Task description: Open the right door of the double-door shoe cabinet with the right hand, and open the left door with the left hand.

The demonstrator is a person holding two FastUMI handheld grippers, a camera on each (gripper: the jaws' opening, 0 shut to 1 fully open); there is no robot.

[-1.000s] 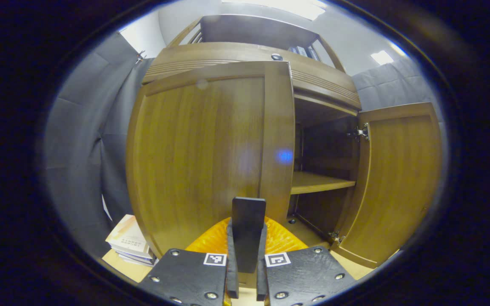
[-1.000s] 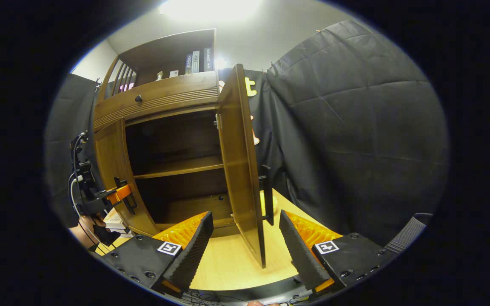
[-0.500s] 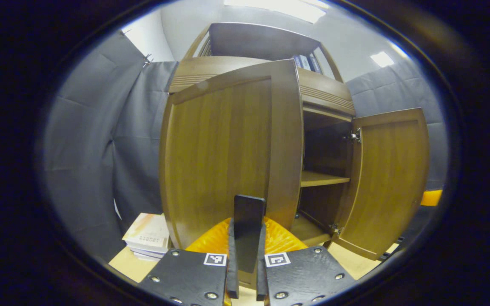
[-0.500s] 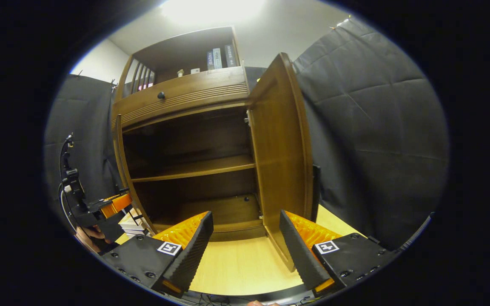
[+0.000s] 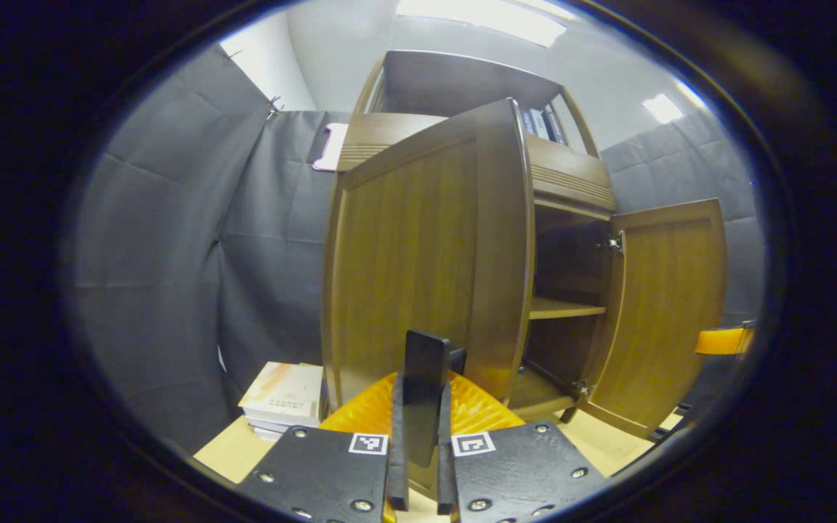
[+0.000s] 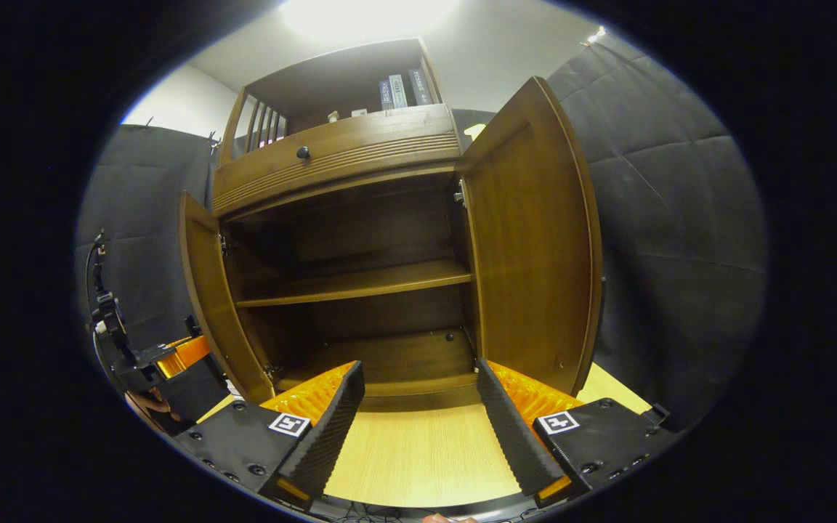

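shoe cabinet (image 6: 360, 283) doors wide; left jaws apparently clamping left door handle (image 5: 426, 385), right jaws apart, books (image 5: 284, 396) beside.

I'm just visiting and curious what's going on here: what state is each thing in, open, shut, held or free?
Left door: swung open, its handle clamped in the left tool.
Right door: wide open, nothing touching it.
Left tool: shut on the handle.
Right tool: open, holding nothing, back from the cabinet.
Drawer: shut.
Shelf: bare.
Books: stacked flat beside the cabinet.
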